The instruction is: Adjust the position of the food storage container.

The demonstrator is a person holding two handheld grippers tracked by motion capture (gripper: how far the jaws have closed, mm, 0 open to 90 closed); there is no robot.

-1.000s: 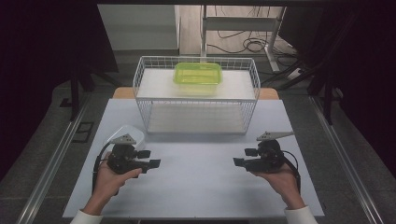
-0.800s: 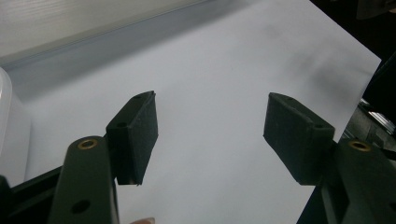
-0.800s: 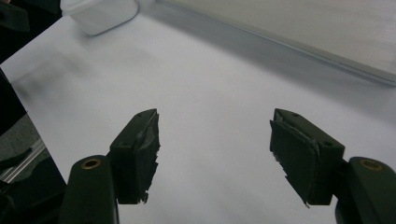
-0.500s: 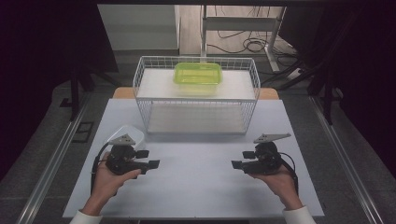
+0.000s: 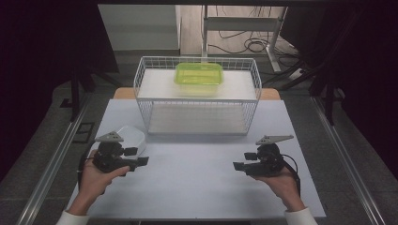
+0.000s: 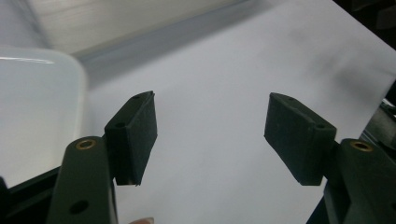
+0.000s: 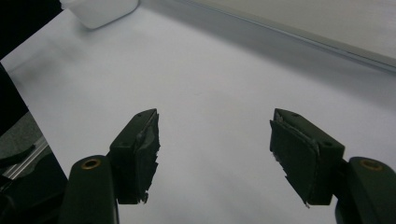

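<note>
While level above table, left claw faces right claw, both agape.

A white worktop stands on a grey carpeted floor, with metal rails running along both of its long sides. Beyond it, a pale wall panel catches the light, while the room to left and right lies in deep shadow. Black cables sprawl on the floor beside a grey metal frame.
</note>
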